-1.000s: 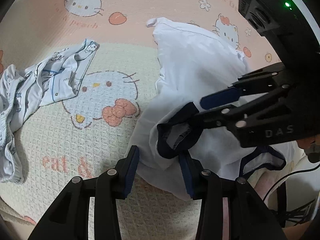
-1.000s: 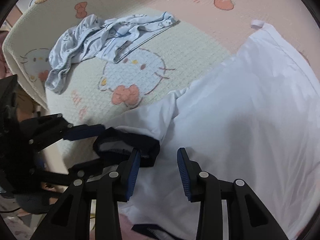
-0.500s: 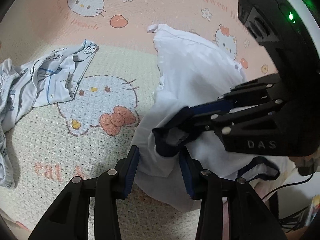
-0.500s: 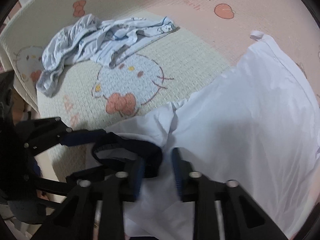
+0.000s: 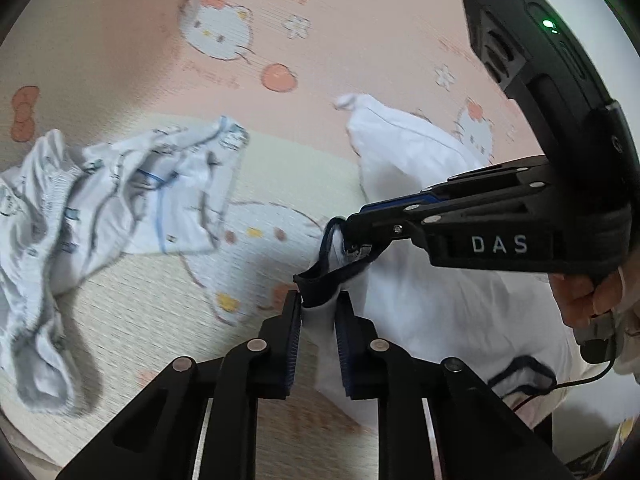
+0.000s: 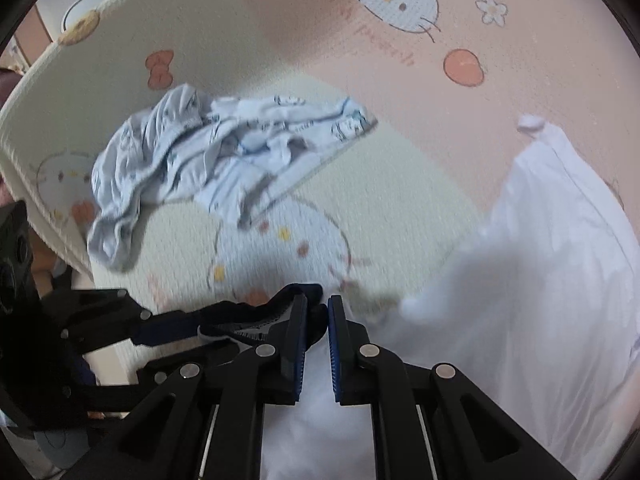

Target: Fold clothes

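Note:
A white shirt (image 5: pixel 440 300) with navy trim lies rumpled on the right of a cartoon-cat mat (image 5: pixel 132 308). Its navy-edged sleeve cuff (image 5: pixel 324 276) is pulled taut between both grippers. My left gripper (image 5: pixel 318 306) is closing, with cuff and white cloth pinched between its pads. From the right, my right gripper (image 5: pixel 352 232) grips the cuff's other end. In the right wrist view the right gripper (image 6: pixel 318 312) is closing to a narrow gap on dark cuff fabric (image 6: pixel 256 314). The left gripper (image 6: pixel 200 334) reaches in from the left, and the shirt (image 6: pixel 540 260) spreads away to the right.
A crumpled pale blue printed garment (image 5: pixel 112 200) (image 6: pixel 224 152) lies on the mat to the left. A person's hand (image 5: pixel 592 292) holds the right gripper's handle, with a thin cable (image 5: pixel 560 388) below it. The mat's edge (image 6: pixel 44 216) drops off at the left.
Both grippers went from open around the sleeve cuff to pinching it. They rose a little and shifted left, stretching the cuff out and dragging the shirt with them.

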The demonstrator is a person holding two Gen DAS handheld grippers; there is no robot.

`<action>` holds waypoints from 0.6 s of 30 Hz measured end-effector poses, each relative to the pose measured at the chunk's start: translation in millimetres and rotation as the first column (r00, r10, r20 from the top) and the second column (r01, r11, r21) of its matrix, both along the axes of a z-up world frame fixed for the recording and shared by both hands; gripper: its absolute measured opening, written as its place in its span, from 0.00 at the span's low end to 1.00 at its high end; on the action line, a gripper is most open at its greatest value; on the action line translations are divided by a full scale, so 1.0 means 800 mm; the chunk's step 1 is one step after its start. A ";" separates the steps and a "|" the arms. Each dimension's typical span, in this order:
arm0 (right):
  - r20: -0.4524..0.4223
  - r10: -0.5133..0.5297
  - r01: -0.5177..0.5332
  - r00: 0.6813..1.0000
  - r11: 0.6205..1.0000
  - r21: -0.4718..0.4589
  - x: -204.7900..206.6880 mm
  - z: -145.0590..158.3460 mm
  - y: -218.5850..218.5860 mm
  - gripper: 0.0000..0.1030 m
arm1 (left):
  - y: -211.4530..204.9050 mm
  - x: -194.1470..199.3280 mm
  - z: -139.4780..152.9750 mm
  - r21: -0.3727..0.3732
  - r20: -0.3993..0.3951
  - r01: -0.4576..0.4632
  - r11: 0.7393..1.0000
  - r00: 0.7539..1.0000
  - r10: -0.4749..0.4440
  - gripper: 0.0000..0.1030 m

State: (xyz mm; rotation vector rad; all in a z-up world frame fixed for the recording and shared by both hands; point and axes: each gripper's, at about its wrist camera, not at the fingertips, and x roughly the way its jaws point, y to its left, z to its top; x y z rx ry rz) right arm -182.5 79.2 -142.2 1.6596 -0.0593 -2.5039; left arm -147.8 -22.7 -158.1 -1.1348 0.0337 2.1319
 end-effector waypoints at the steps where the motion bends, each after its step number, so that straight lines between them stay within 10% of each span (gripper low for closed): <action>1: 0.004 0.001 -0.001 1.000 1.000 -0.005 -0.008 0.001 -0.003 0.08 | -0.004 -0.005 -0.001 -0.001 -0.001 -0.014 1.000 1.000 0.014 0.14; 15: 0.066 -0.016 0.022 0.998 0.996 -0.091 -0.065 -0.030 -0.019 0.08 | -0.060 -0.041 -0.027 0.198 0.276 -0.189 0.962 0.952 0.130 0.16; 18: 0.018 -0.044 0.046 0.999 0.979 -0.198 -0.065 -0.018 -0.006 0.19 | -0.055 -0.047 -0.034 0.145 0.323 -0.226 0.963 0.931 0.170 0.38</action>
